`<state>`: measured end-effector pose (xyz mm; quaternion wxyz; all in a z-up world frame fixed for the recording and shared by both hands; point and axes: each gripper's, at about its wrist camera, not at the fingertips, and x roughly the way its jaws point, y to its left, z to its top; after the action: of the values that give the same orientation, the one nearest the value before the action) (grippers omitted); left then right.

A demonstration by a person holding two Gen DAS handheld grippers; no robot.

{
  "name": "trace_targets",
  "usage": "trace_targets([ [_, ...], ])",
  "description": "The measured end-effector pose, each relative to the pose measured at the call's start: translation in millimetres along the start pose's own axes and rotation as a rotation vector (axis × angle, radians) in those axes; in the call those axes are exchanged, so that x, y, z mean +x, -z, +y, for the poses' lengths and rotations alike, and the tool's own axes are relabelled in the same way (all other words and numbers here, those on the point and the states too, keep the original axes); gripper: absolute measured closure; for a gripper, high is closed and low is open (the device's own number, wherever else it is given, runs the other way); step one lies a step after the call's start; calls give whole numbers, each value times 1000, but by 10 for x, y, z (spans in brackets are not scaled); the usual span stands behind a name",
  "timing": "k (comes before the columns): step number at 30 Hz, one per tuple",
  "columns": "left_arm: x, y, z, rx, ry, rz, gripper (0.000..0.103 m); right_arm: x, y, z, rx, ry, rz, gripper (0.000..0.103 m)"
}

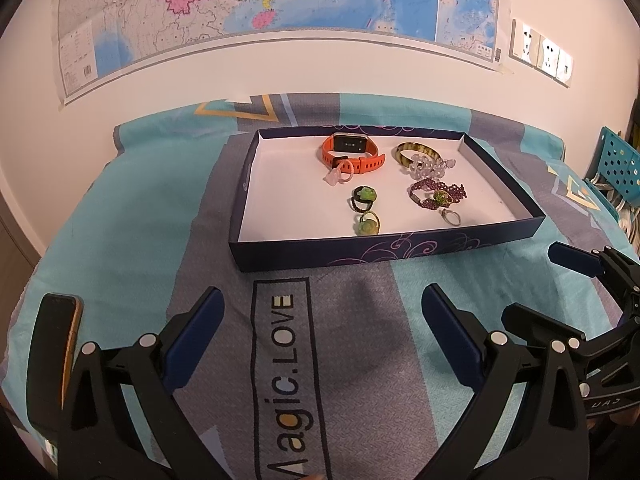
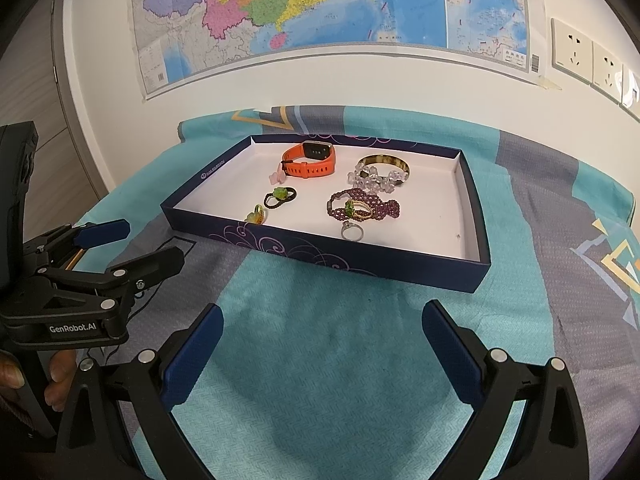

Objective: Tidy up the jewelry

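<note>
On the teal and grey patterned cloth (image 1: 132, 208) that covers the table sits a shallow dark-blue cardboard tray with a white floor (image 1: 288, 188), and all the jewellery lies inside it. At the far side rests an orange-strapped smartwatch (image 1: 351, 151), with a pale pink translucent ring (image 1: 340, 174) touching its strap. To the right of the watch lies an amber-and-gold bangle (image 1: 416, 151), overlapped by a clear crystal bead bracelet (image 1: 430, 167). Nearer the front lie a dark hair tie with a green ornament (image 1: 363, 197), a gold ring topped with a green stone (image 1: 367, 222), a purple beaded bracelet with a green centre stone (image 1: 438, 194) and a thin silver ring (image 1: 451, 216) just beside it.

The left gripper (image 1: 322, 320) hovers above the cloth short of the tray, its blue-padded jaws spread wide and holding nothing. The right gripper (image 2: 322, 332) hangs likewise (jaws apart, empty). A dark smartphone with an orange edge (image 1: 60, 344) lies at the left. A coloured map (image 2: 320, 8) and white wall sockets (image 2: 588, 56) are on the wall behind.
</note>
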<state>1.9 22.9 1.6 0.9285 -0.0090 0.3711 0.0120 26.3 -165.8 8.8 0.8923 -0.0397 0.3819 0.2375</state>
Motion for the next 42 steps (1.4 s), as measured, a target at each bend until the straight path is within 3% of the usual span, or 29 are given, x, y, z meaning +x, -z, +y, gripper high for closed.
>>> trace_targets([
  [42, 51, 32, 14, -5, 2, 20, 6, 37, 6, -8, 4, 3, 15, 7],
])
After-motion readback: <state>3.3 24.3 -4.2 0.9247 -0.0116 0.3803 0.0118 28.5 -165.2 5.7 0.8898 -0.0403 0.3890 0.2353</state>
